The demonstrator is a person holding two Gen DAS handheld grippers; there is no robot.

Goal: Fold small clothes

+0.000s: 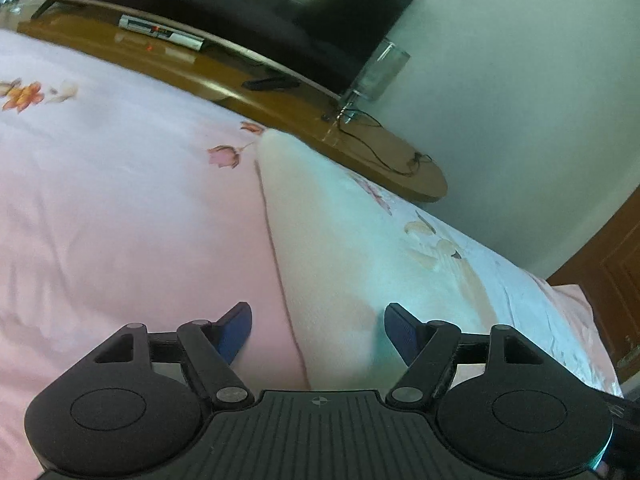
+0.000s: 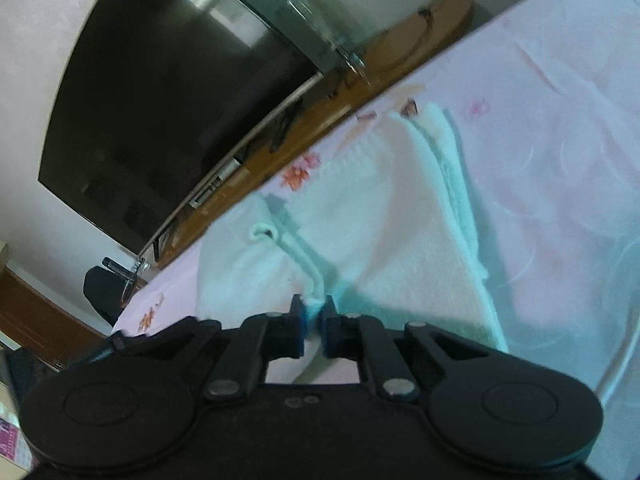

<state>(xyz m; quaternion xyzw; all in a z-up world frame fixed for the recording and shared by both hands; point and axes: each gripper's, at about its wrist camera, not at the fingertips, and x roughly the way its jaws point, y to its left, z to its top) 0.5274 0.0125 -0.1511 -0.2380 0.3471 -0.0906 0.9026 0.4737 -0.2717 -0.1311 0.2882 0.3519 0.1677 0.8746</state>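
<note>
The right gripper (image 2: 314, 312) pinches the white garment's (image 2: 360, 216) edge; the left gripper (image 1: 318, 330) hovers spread above it. Best to lift evenly, keeping layers aligned

Dark television (image 2: 168, 92) above wooden shelf (image 1: 280, 108)

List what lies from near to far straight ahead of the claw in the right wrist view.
Right claw, shut on a doubled edge of the white garment → pink floral bedsheet → wooden TV stand → dark TV screen.
</note>
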